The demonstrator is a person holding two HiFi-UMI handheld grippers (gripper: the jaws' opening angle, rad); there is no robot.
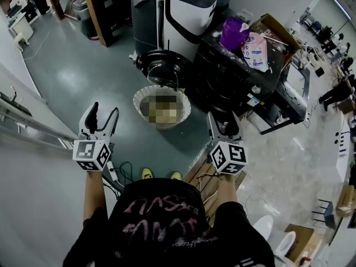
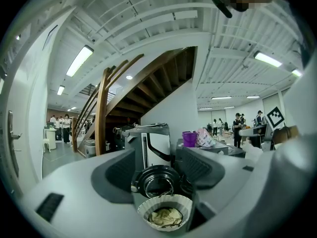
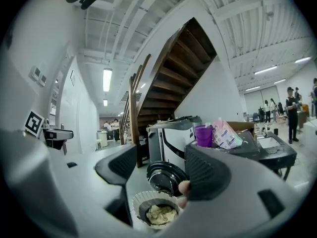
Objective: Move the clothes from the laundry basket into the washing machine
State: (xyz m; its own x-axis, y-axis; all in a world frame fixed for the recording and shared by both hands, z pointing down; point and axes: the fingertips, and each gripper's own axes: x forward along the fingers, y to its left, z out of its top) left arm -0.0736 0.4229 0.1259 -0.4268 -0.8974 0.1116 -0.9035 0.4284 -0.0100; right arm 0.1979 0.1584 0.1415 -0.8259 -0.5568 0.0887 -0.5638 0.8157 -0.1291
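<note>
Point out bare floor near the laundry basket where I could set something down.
Left of the laundry basket, the grey floor lies bare out to the white wall. A smaller bare strip runs between basket and the person's yellow shoes. Right of it is crowded: the black table stands close, the washing machine door just behind.

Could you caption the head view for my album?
Open left hand-held gripper and open right hand-held gripper facing the laundry basket by the washing machine.
</note>
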